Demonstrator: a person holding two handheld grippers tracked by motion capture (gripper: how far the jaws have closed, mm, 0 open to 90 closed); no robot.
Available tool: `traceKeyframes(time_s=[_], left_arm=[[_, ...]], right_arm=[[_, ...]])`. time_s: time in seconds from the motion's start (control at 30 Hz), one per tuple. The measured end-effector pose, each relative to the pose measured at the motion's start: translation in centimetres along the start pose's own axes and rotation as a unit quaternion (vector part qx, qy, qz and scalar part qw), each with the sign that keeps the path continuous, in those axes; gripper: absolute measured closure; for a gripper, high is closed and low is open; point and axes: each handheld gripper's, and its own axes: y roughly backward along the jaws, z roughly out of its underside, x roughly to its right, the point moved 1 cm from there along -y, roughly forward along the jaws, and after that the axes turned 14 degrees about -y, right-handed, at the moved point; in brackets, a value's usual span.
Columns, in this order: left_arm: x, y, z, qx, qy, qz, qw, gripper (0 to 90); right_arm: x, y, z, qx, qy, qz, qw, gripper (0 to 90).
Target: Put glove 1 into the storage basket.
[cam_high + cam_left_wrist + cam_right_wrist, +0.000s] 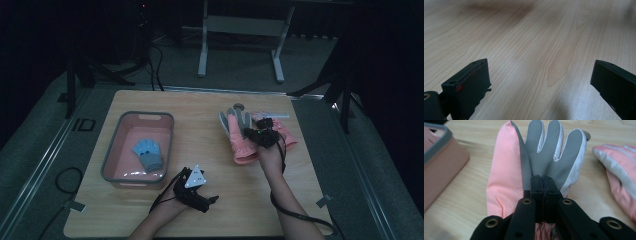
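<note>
Two pink gloves lie right of centre in the high view; my right tongs (544, 185) are pinched tight on the palm of the nearer glove (541, 155). Its mate (620, 165) sits just beside it. A blue glove (148, 154) already lies in the pink tub (111, 150), so I judge lifting and carrying leftward comes next. My left tongs (540, 82) gape wide, empty, over bare table (529, 37).

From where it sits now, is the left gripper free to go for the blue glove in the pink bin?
Probably yes. The left gripper has its jaws open and holds nothing, over bare table just beside the pink bin. The blue glove lies alone in the open-topped bin, and the right gripper is busy on the pink glove.
</note>
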Motion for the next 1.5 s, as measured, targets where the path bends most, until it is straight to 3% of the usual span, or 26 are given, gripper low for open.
traceKeyframes(time_s=[0.13,0.3,0.5,0.73,0.87,1.0,1.1,1.23,1.3,1.43,1.5], left_arm=[[-0.1,0.2,0.0,0.001,0.003,-0.003,1.0000,2.6],[0.1,0.4,0.1,0.009,0.009,-0.002,0.9999,2.6],[0.4,0.4,0.1,0.008,0.004,-0.001,1.0000,2.6],[1.0,0.3,0.1,0.005,-0.005,0.002,1.0000,2.6],[0.8,0.4,0.1,0.008,-0.003,0.000,1.0000,2.6],[0.8,0.4,0.2,0.008,-0.002,0.000,1.0000,2.6],[0.7,0.3,0.4,0.008,0.001,0.000,1.0000,2.6],[0.8,0.2,0.4,0.002,-0.002,0.001,1.0000,2.6],[0.8,0.2,0.4,0.003,-0.002,0.002,1.0000,2.6],[0.9,0.1,0.3,0.001,-0.003,0.002,1.0000,2.6],[0.9,0.1,0.3,0.002,0.000,0.000,1.0000,2.6]], right_arm=[[-0.8,1.2,1.7,0.011,-0.013,0.013,0.9998,88.5],[-1.5,1.3,3.7,0.015,-0.024,0.032,0.9991,88.5],[-1.4,0.2,5.7,0.012,-0.038,0.050,0.9980,88.4],[-0.8,-1.5,6.9,0.006,-0.052,0.073,0.9960,88.0],[-0.4,-2.6,7.7,0.000,-0.058,0.078,0.9952,86.2],[-0.4,-2.4,7.7,0.005,-0.064,0.076,0.9950,80.8],[-0.4,-1.3,7.2,0.014,-0.042,0.071,0.9965,72.2],[0.1,0.3,6.1,0.028,-0.021,0.052,0.9981,69.7],[0.6,1.1,5.4,0.034,0.002,0.048,0.9983,67.8],[1.9,1.9,4.5,0.033,0.022,0.040,0.9984,66.7],[3.4,2.6,3.5,0.035,0.052,0.033,0.9975,66.6]])
